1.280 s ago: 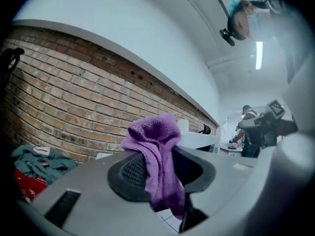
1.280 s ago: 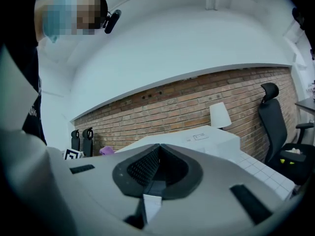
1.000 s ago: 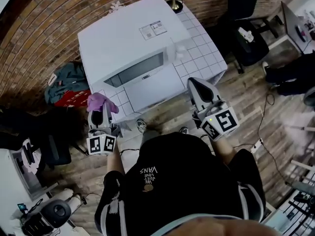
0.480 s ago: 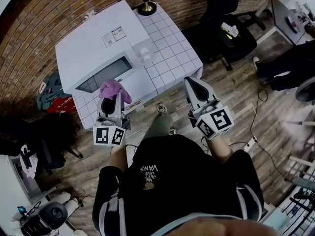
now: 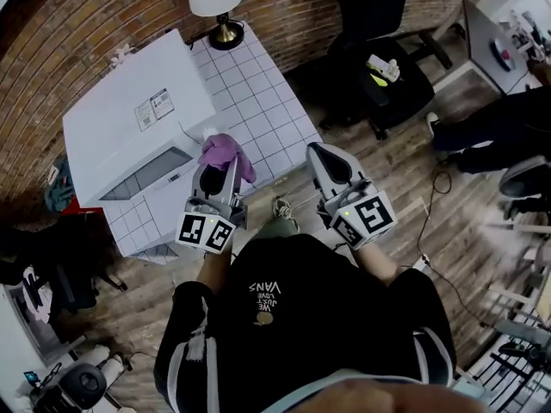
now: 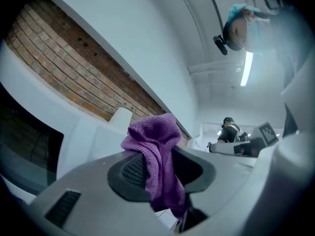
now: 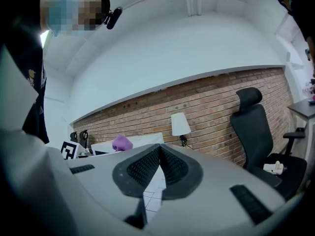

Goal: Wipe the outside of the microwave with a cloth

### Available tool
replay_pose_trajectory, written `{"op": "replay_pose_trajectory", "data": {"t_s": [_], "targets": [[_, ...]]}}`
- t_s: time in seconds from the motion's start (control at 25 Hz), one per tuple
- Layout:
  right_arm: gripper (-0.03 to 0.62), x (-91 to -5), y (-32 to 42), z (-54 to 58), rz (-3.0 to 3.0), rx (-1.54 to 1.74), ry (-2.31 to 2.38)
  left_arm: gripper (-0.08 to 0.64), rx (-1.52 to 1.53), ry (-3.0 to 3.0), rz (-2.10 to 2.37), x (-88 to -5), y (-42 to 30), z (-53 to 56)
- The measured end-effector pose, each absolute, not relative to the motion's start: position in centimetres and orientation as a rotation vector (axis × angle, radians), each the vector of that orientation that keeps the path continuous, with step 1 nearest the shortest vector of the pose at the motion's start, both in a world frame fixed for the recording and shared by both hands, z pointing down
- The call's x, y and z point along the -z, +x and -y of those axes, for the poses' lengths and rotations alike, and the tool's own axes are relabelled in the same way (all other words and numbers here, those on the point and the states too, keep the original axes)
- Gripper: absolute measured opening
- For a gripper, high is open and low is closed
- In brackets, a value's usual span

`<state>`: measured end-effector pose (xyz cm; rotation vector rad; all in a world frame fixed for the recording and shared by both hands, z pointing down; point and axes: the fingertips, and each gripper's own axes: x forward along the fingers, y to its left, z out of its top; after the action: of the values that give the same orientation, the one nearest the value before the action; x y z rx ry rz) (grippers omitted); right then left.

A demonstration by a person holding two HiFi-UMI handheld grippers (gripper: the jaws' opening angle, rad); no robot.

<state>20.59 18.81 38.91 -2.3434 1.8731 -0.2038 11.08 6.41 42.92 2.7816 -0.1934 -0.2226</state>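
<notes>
Cloth point(image 5: 225, 153) has neared the microwave point(image 5: 129, 119) — left hand-held gripper point(image 5: 218, 172) clamps it; right hand-held gripper point(image 5: 325, 155) closed, empty.

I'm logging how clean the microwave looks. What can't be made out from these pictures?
- Grime on the microwave: too small to tell, head view.
- Print on its label: too small, head view.
- Whether the cloth touches the microwave: cloth and left claw cover that corner, head view.
- Its back: faces away from the head view.
</notes>
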Motion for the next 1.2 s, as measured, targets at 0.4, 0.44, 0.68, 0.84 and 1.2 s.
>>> {"op": "replay_pose_trajectory", "data": {"t_s": [0.4,0.44,0.68,0.84,1.2], "targets": [[-0.003,-38.0,28.7,-15.5,-1.981,0.253,-2.273,0.133,0.23,2.724,0.204,-42.1,19.1,-7.0],[-0.003,-38.2,29.2,-15.0,-2.005,0.267,-2.253,0.133,0.23,2.719,0.231,-42.1,19.3,-6.9],[-0.003,-38.7,32.2,-10.9,-2.21,0.299,-2.061,0.133,0.28,2.657,0.453,-42.4,20.8,-5.2],[-0.003,-38.6,34.5,-8.7,-2.362,0.319,-1.893,0.133,0.348,2.564,0.67,-42.6,22.1,-4.3],[-0.003,-39.0,37.6,-6.4,-2.662,0.356,-1.479,0.133,0.522,2.318,1.089,-43.7,24.2,-3.8]]}}
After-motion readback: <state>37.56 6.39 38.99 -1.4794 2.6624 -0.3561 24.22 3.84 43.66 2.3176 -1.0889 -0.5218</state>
